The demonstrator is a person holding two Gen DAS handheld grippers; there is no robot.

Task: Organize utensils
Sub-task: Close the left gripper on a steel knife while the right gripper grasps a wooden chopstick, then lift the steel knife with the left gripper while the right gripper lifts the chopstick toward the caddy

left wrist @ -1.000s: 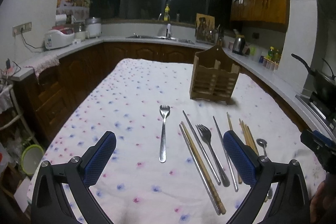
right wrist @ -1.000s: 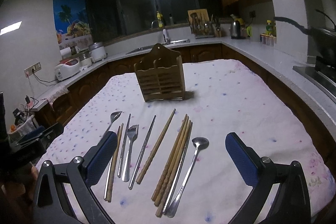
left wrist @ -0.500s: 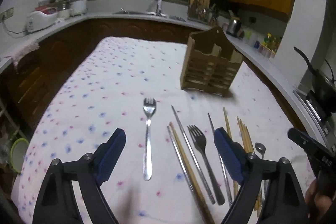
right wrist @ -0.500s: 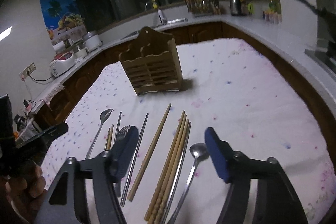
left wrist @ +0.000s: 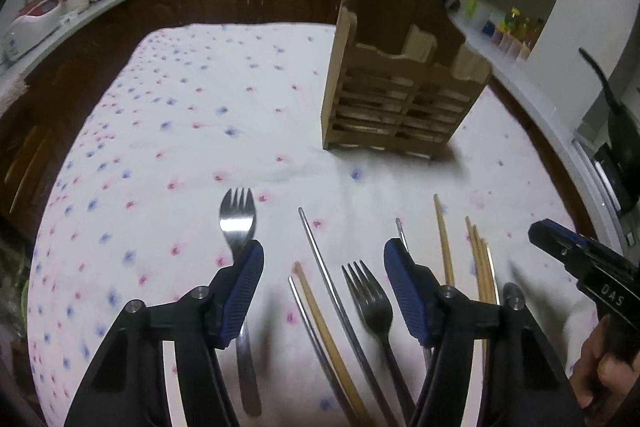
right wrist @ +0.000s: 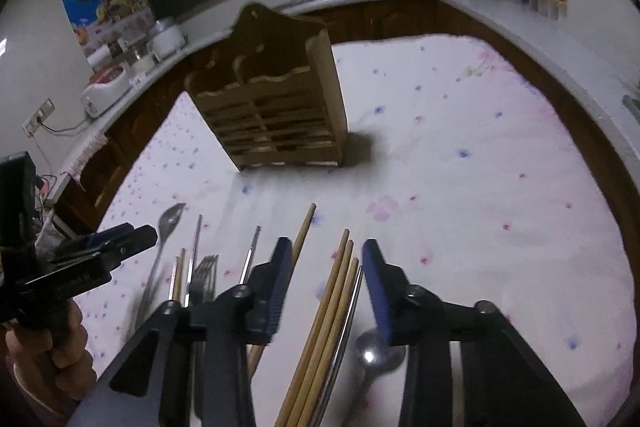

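From my left wrist view, my left gripper [left wrist: 324,277] hangs above the row of utensils on the surface [left wrist: 192,131], which is covered with a white cloth dotted in pink and blue. My jaws here have just been closing and stand half open, pressing on nothing. Below the gap between them lie a dark fork [left wrist: 370,301], a metal chopstick [left wrist: 324,267] and a wooden chopstick [left wrist: 320,311]. A shiny fork [left wrist: 238,223] lies partly under my left pad. More wooden chopsticks [left wrist: 480,267] lie to the right. The wooden utensil holder [left wrist: 400,87] stands upright farther back on the cloth, well apart from the row. My right gripper [left wrist: 576,263] shows at the right edge.

From my right wrist view, my right gripper [right wrist: 326,275] is over a bundle of wooden chopsticks [right wrist: 332,299]. These jaws have just been closing too and are now narrow, yet the pads are not touching the bundle. A spoon [right wrist: 374,353] lies under my right finger. The utensil holder [right wrist: 276,107] stands beyond, with nothing visible inside it. My left gripper [right wrist: 108,245] shows at the left edge.
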